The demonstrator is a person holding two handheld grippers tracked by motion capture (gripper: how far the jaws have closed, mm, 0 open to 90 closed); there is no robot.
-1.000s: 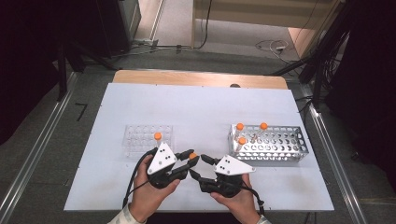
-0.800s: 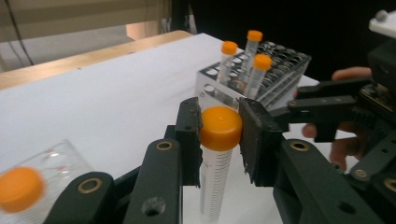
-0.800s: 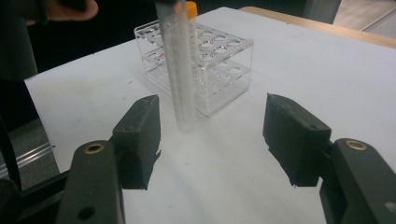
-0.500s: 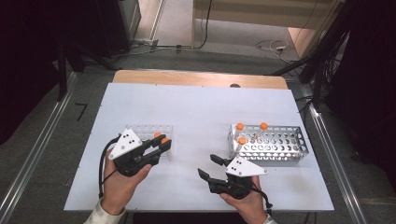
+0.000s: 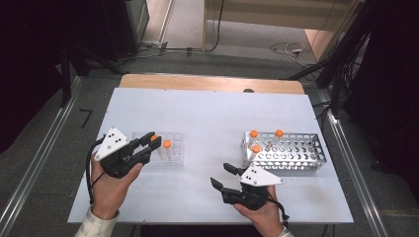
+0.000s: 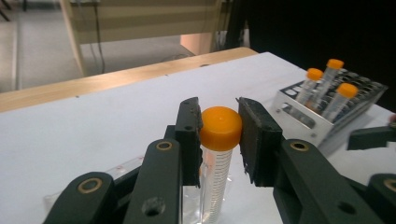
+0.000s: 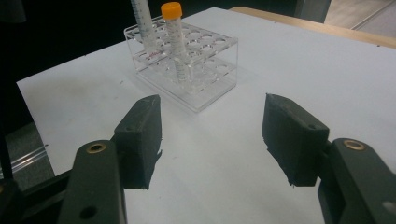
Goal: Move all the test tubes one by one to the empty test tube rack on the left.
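In the left gripper view, a tube [image 6: 218, 154] with an orange cap is seen clamped at its cap between the jaws of the left gripper [image 6: 219, 135], its graduated body hanging down over the clear rack [image 6: 126, 165], whose edge is just visible below. From the high view the same grip is less plain: the left gripper [image 5: 148, 143] is seen at the left end of the clear rack [image 5: 173, 155], with an orange cap at its jaw tips and a second capped tube [image 5: 167, 145] standing just beside it. Whether the held tube's foot is already in a hole cannot be told from any view.

The right gripper view gives the clear rack [image 7: 187, 65] from its other side, where the standing tube [image 7: 175, 42] is shown upright in a hole and the held tube [image 7: 142, 23] rises beside it with its cap cut off by the frame. The right gripper [image 7: 212, 135] is seen with its jaws apart and nothing between them, over bare table [image 7: 224, 186]. In the high view it [image 5: 222, 177] is held low at the near edge, well apart from both racks.

Counted in the high view: two racks, one clear and one metal [image 5: 291, 153]; five tubes, two at the clear rack and three [image 5: 254, 143] in the metal one; two grippers.
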